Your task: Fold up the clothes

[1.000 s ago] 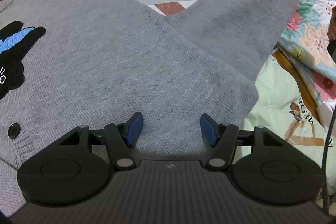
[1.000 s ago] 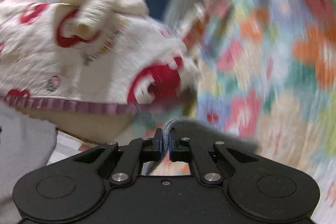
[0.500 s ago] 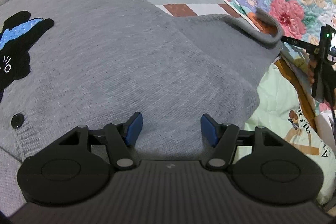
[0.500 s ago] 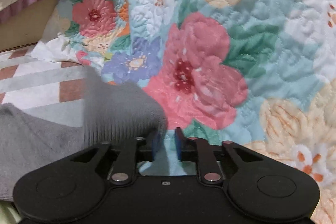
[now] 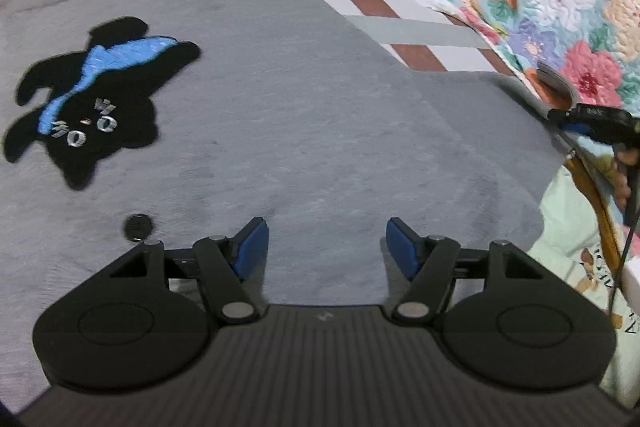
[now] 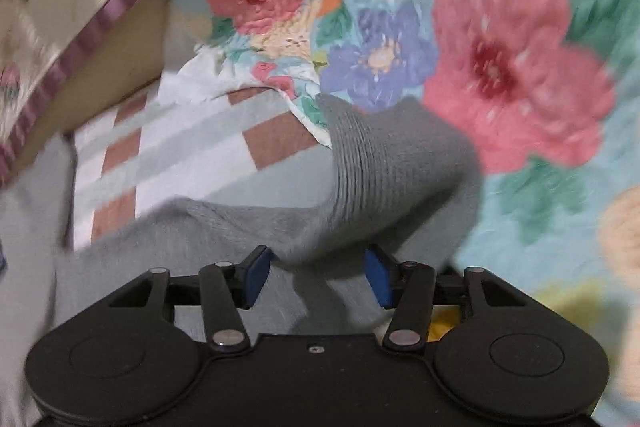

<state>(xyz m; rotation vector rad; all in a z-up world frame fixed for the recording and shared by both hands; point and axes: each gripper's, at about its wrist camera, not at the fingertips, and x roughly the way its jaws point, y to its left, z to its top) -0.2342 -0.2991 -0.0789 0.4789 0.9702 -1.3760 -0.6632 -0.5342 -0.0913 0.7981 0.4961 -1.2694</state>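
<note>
A second ago the sleeve hung lifted. Now it lies flat at the right of the grey cardigan (image 5: 300, 107), its ribbed cuff (image 6: 372, 163) curled up against the floral quilt (image 6: 500, 67). The right gripper (image 6: 317, 277), then pinching that cuff, has just been working its jaws. They now stand spread and tilted down, with the sleeve loose between them and unpressed. The left gripper (image 5: 327, 247) hovers spread over the cardigan's hem near a black button (image 5: 138, 227). Both views are motion-blurred, and the cardigan's left side is cut off.
</note>
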